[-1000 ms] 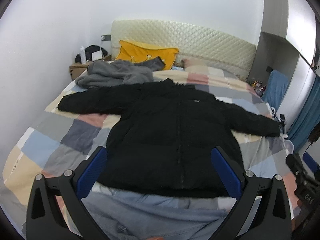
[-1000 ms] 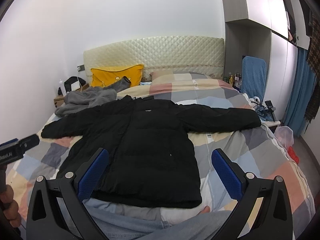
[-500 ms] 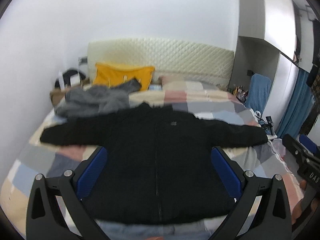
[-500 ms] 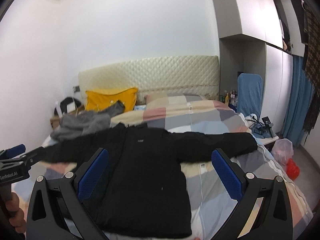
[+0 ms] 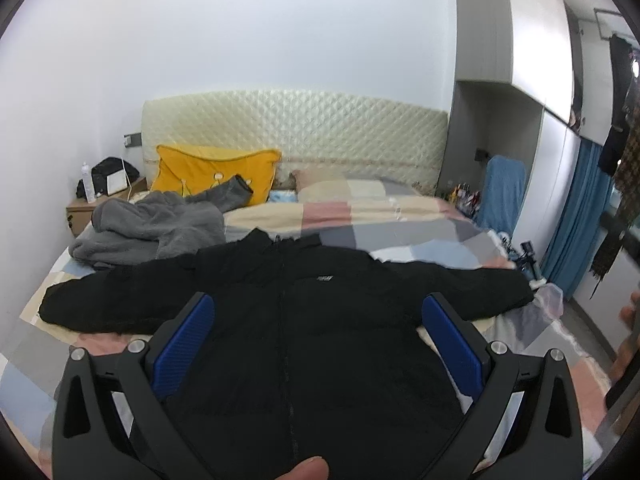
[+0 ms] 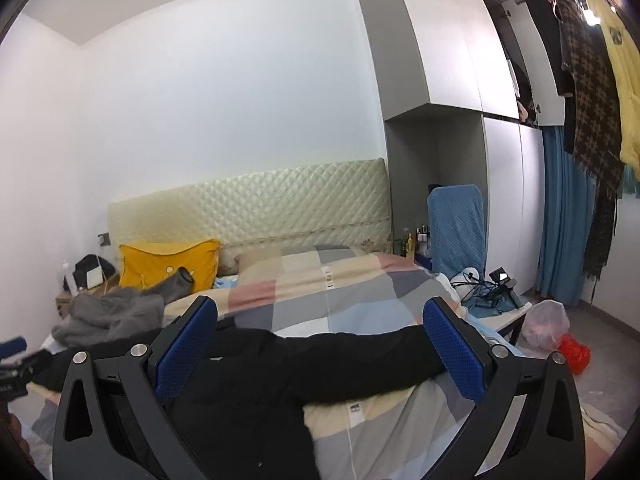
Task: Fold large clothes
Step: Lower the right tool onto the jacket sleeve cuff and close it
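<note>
A black puffer jacket (image 5: 320,320) lies flat, front up, on the bed with both sleeves spread out sideways. It also shows in the right wrist view (image 6: 280,372), its right sleeve reaching toward the bed's edge. My left gripper (image 5: 318,340) is open and empty, held above the jacket's lower half. My right gripper (image 6: 320,344) is open and empty, above the jacket's right side.
The bed has a patchwork checked cover (image 5: 380,216). A grey fleece garment (image 5: 152,228) and a yellow pillow (image 5: 212,172) lie near the headboard. A nightstand (image 5: 96,208) stands at left. A side table with cables (image 6: 492,300), a plastic bag (image 6: 544,324) and hanging clothes (image 6: 592,120) are at right.
Both grippers have risen and tilted up, so more wall and wardrobe show. The jacket has not moved. Both grippers stay open.
</note>
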`<move>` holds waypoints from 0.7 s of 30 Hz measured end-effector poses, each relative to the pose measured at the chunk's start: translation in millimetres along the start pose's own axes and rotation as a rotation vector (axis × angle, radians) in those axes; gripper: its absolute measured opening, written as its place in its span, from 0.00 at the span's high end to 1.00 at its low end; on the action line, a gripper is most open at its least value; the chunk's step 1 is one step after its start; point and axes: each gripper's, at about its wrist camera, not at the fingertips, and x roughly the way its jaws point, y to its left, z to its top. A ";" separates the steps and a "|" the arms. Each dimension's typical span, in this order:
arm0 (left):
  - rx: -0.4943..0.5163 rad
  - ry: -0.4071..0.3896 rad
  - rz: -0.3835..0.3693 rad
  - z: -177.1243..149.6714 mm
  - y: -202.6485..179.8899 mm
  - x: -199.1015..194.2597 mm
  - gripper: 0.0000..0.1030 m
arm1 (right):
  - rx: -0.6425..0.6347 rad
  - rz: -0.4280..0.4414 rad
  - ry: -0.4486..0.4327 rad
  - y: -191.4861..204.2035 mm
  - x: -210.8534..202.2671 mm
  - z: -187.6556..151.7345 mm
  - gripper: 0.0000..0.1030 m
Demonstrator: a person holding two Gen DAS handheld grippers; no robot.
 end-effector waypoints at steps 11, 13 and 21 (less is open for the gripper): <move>0.004 0.076 0.031 -44.4 25.8 59.4 0.00 | 0.003 -0.048 0.085 -51.9 74.4 -28.1 0.00; 0.007 0.075 0.054 -54.1 31.1 68.9 0.00 | 0.020 -0.045 0.110 -66.4 93.1 -37.1 0.00; -0.061 0.137 0.094 -85.3 58.4 110.8 0.00 | 0.162 -0.029 0.235 -131.6 171.2 -79.3 0.04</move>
